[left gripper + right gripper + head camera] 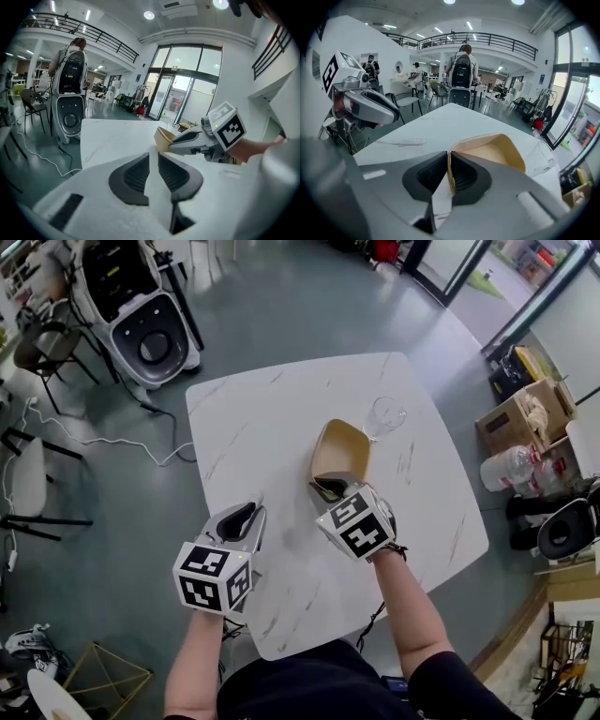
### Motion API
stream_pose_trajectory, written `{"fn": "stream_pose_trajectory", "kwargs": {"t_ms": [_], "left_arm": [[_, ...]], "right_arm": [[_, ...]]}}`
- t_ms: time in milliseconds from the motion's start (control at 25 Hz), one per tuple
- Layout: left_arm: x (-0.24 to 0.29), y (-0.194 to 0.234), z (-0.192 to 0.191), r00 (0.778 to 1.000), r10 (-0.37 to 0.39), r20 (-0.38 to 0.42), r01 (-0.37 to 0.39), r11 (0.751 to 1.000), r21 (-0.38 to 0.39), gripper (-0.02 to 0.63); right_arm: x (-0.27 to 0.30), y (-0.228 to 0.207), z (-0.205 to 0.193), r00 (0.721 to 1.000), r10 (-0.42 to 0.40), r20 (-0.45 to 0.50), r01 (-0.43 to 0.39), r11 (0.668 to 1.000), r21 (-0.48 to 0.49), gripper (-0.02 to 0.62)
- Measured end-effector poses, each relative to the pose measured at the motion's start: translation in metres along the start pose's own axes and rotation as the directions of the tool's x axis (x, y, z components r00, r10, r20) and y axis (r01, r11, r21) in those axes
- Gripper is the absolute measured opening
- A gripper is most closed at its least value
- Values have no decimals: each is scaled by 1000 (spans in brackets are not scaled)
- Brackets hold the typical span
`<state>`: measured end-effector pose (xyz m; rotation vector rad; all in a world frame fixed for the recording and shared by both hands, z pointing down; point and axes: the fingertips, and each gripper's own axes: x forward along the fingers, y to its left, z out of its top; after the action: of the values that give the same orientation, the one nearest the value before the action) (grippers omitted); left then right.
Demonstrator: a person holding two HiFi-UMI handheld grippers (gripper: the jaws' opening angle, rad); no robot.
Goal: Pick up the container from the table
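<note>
So, container (339, 454): tan paper tub, rounded-square, thin-walled, smooth inside, empty. It sits tipped off level with its mouth up and angled away from the person, over the middle of the white, grey-veined tabletop (253, 418); can't tell if the base touches. Right gripper (446, 161) fingers (465, 176) pinch the near rim, one inside, one outside. Clear glass (384, 415) just beyond, looks empty. Left gripper (153, 161) is alongside, fingers drawn together on nothing.
</note>
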<state>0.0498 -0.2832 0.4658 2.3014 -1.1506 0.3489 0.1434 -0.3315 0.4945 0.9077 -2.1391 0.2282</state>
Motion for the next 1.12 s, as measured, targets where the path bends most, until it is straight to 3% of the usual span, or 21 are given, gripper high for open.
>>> {"fn": "stream_pose_trajectory", "kwargs": {"t_ms": [760, 960, 1120], "left_arm": [[-106, -13, -4, 994, -108, 28, 106, 991, 83, 41], [-127, -26, -11, 988, -154, 23, 151, 982, 110, 35], [-146, -24, -12, 986, -163, 39, 157, 980, 126, 27]], "right_arm": [[-91, 105, 16, 979, -127, 161, 86, 967, 239, 26], [-116, 131, 18, 960, -152, 234, 66, 939, 337, 26], [-135, 153, 30, 929, -160, 334, -6, 895, 445, 26]]}}
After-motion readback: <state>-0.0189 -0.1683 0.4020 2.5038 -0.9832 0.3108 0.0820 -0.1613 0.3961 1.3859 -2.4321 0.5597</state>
